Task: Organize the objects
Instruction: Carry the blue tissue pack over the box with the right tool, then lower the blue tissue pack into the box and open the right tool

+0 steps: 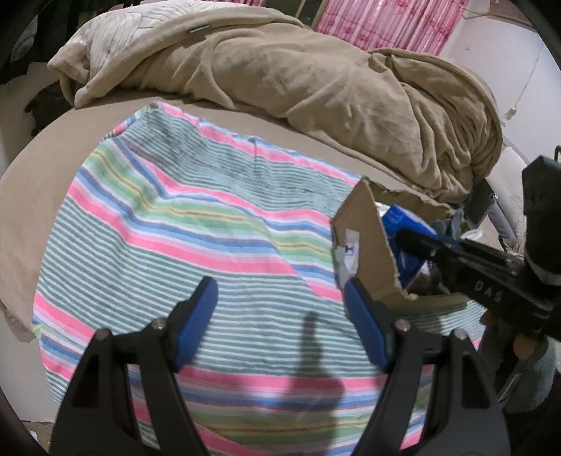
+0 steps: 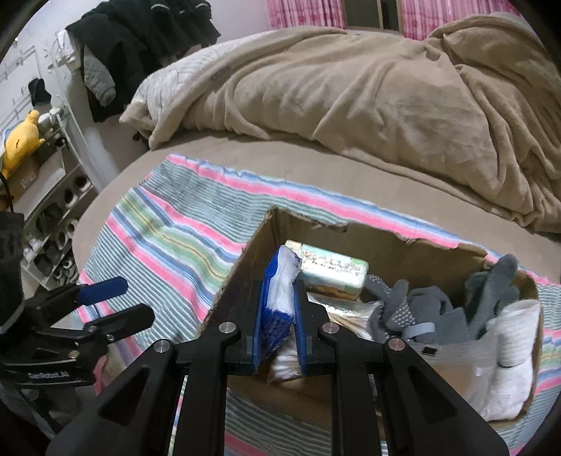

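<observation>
A torn cardboard box (image 2: 245,270) stands on a striped towel (image 2: 168,224) on the bed. It holds grey dotted gloves (image 2: 420,305), a greenish tin (image 2: 329,273), white cloth (image 2: 512,350) and packets. My right gripper (image 2: 278,291) is inside the box at its left wall, shut on a blue and white packet (image 2: 280,284). In the left wrist view the box (image 1: 368,238) is at the right with the right gripper (image 1: 417,242) reaching in. My left gripper (image 1: 280,298) is open and empty above the towel (image 1: 175,217), left of the box.
A rumpled tan blanket (image 2: 350,98) covers the far side of the bed. A white shelf (image 2: 52,182) with shoes and a yellow plush toy (image 2: 21,140) stands at the left. Dark clothes (image 2: 140,42) hang behind it. Pink curtains (image 1: 385,21) are at the back.
</observation>
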`<move>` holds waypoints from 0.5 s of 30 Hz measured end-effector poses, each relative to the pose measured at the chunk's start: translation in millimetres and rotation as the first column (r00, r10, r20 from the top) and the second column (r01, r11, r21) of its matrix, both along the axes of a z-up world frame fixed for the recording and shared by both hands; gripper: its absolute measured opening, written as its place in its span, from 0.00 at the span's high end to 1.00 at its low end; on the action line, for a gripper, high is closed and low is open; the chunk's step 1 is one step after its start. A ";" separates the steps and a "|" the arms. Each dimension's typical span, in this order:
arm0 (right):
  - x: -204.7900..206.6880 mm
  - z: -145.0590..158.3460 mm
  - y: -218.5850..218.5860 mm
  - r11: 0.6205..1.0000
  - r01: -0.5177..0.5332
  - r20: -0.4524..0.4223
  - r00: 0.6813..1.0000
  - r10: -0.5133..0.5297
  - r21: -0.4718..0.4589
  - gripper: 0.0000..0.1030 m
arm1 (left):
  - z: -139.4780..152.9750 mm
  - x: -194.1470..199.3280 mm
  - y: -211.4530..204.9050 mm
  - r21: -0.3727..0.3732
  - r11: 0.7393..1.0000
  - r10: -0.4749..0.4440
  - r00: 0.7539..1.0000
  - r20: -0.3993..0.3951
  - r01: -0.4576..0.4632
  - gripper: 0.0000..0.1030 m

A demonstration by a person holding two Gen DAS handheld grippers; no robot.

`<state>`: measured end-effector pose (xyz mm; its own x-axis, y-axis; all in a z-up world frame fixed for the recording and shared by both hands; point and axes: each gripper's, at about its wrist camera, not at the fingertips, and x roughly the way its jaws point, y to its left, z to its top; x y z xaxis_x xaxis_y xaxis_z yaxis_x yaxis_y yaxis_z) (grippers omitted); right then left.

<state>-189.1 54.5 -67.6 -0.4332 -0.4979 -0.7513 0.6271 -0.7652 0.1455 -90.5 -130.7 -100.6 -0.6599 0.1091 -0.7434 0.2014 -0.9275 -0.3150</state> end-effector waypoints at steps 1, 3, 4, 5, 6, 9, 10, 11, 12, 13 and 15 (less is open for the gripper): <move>-0.2 -3.3 -1.1 1.000 0.001 0.004 1.000 -0.001 0.006 0.84 | -0.7 -0.2 -0.1 0.002 1.000 0.000 1.000 0.001 0.000 0.26; 0.3 -6.2 -1.5 1.000 0.005 0.005 1.000 -0.005 0.013 0.84 | -1.6 -0.5 -0.1 0.003 1.000 -0.001 1.000 0.002 0.001 0.26; 0.4 -7.8 -1.4 1.000 0.007 0.005 1.000 -0.007 0.019 0.84 | -1.8 -0.8 0.5 0.000 1.000 -0.001 1.000 0.004 0.001 0.26; 0.3 -9.0 -0.9 1.000 0.009 0.009 1.000 -0.009 0.022 0.84 | -1.8 -0.7 1.1 -0.001 1.000 -0.001 1.000 0.004 0.001 0.26; -0.1 -9.8 -0.5 1.000 0.010 0.011 1.000 -0.011 0.024 0.83 | -1.7 -0.7 1.7 -0.002 1.000 -0.002 1.000 0.005 0.002 0.26; 1.3 -11.1 2.6 1.000 0.019 0.015 1.000 -0.020 0.024 0.82 | 0.1 0.5 2.7 -0.007 1.000 -0.003 1.000 0.004 0.003 0.26; 2.2 -10.8 3.7 0.999 0.023 0.015 1.000 -0.023 0.023 0.82 | 0.9 0.9 3.4 -0.008 1.000 -0.004 1.000 0.004 0.004 0.26; 3.3 -10.2 4.9 0.999 0.027 0.015 1.000 -0.027 0.021 0.79 | 1.6 1.3 4.1 -0.009 1.000 -0.005 1.000 0.003 0.005 0.26; 4.3 -9.7 5.4 0.999 0.027 0.014 1.000 -0.028 0.020 0.78 | 2.2 2.2 4.9 -0.011 1.000 -0.006 1.000 0.003 0.006 0.26; 5.5 -8.5 6.5 0.999 0.028 0.011 1.000 -0.029 0.018 0.76 | 3.4 2.4 6.9 -0.012 1.000 -0.008 1.000 0.003 0.008 0.26; 7.5 -4.9 9.7 0.999 0.035 0.003 0.999 -0.035 0.013 0.68 | 5.2 3.6 10.1 -0.016 1.000 -0.013 1.000 0.002 0.013 0.26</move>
